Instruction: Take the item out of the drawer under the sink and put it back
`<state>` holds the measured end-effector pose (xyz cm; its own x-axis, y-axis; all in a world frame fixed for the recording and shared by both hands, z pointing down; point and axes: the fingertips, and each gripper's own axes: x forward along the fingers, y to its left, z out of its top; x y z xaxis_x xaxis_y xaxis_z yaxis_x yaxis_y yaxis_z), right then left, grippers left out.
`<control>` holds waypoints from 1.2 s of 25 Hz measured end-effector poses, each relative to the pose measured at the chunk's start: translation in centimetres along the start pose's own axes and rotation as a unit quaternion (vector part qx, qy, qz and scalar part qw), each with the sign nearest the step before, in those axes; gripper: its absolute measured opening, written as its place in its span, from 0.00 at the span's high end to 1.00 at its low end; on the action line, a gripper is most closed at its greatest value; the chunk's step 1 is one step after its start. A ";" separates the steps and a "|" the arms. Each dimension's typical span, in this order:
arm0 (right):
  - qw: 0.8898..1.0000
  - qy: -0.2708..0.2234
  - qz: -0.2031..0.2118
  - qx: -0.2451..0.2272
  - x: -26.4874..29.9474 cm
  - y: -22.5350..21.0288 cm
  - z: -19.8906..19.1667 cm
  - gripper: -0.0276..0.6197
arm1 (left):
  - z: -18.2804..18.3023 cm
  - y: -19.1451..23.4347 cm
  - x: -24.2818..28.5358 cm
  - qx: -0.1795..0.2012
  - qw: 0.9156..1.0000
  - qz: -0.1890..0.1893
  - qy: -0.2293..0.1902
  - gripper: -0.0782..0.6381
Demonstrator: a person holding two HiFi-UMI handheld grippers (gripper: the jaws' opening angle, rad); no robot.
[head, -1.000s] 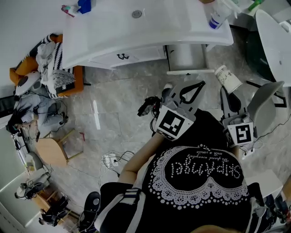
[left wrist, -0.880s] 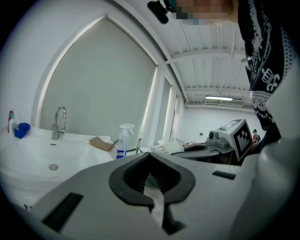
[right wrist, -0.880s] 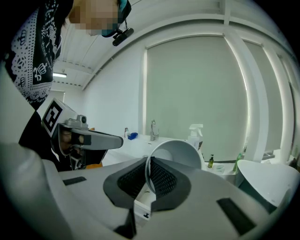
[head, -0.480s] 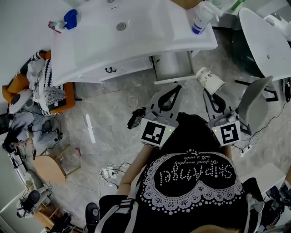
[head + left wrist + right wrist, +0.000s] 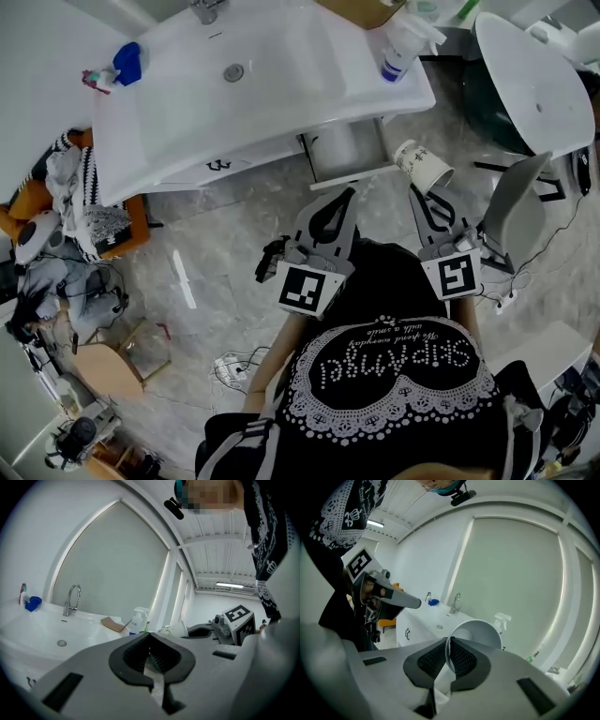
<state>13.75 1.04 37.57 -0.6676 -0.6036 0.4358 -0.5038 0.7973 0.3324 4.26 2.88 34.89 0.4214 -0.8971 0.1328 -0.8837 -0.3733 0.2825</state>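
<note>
While right tongs (image 5: 425, 193) pinch paper cup (image 5: 422, 166) rim, left tongs (image 5: 348, 192) closed empty, open drawer (image 5: 349, 152) ahead under sink (image 5: 281, 89)

paper cup (image 5: 422, 166) | white, dark print | tipped sideways, mouth toward right gripper (image 5: 422, 190) | rim wall pinched between jaws

One white sink (image 5: 281, 103), taken here as the landmark. On it, one tap (image 5: 205, 9) at the back edge and one drain (image 5: 233, 72) in the basin. On the surface at the right of the sink, one spray bottle (image 5: 398, 52) and one piece of cardboard (image 5: 361, 11); at the left of the sink, one blue container (image 5: 127, 63). Under the sink, one dark handle (image 5: 217, 165). In front of the sink, two grippers, the left gripper (image 5: 348, 191) and the right gripper (image 5: 415, 189), and one paper cup (image 5: 422, 166).
</note>
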 end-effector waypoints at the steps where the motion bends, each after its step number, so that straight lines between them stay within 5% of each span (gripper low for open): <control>1: 1.000 0.007 -0.001 -0.004 0.3 0.0 0.2 0.92 | 0.3 0.3 0.0 0.002 1.000 -0.001 0.001 0.88; 30: 0.999 0.051 -0.007 0.003 5.9 3.4 0.5 0.92 | 1.2 6.5 -2.4 0.006 0.999 -0.018 0.031 0.88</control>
<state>7.82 0.21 40.86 -0.6015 -0.6113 0.5143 -0.5155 0.7888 0.3348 -2.74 2.33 35.30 0.4647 -0.8667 0.1816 -0.8698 -0.4082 0.2773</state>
